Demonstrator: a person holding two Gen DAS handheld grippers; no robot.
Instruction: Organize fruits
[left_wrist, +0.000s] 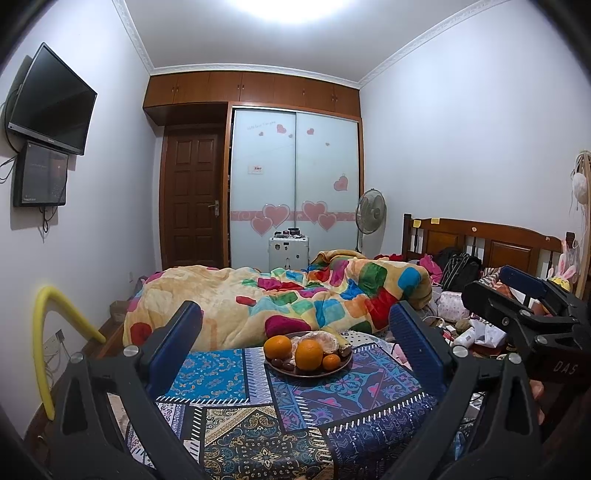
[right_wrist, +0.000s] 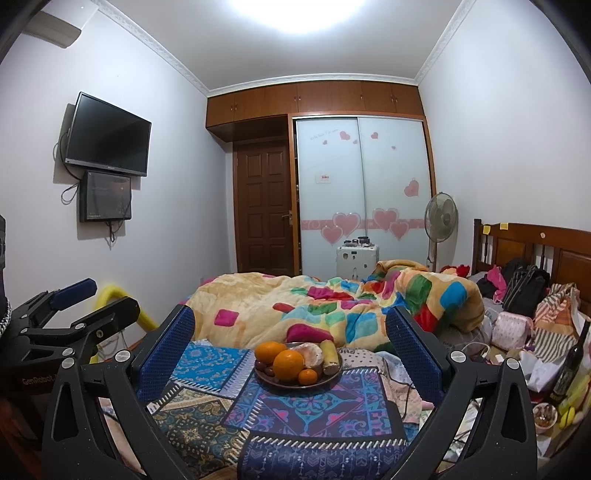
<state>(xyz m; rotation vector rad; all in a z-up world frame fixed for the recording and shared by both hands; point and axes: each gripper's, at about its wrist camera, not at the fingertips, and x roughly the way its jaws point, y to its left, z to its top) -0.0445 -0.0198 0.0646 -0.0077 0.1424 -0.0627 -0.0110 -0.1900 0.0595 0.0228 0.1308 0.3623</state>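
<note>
A brown plate (left_wrist: 334, 368) sits on a patterned cloth (left_wrist: 317, 417). On it lie two large oranges (left_wrist: 309, 354), a small mandarin (left_wrist: 331, 362), a peeled pale fruit (left_wrist: 323, 341) and dark dates (left_wrist: 286, 365). The right wrist view shows the plate (right_wrist: 332, 376), an orange (right_wrist: 289, 364), the mandarin (right_wrist: 307, 376) and a yellowish banana piece (right_wrist: 330, 356). My left gripper (left_wrist: 295, 332) is open and empty, short of the plate. My right gripper (right_wrist: 290, 328) is open and empty, also short of it. Each gripper shows at the other view's edge, the right one (left_wrist: 517, 295) and the left one (right_wrist: 85, 299).
A bed with a colourful quilt (left_wrist: 295, 299) lies behind the plate. Bags and clutter (right_wrist: 528, 332) fill the right side, with a dark bottle (right_wrist: 570, 365). A yellow foam tube (left_wrist: 44, 332) stands at the left. A fan (left_wrist: 370, 214) and wardrobe (left_wrist: 295, 177) stand behind.
</note>
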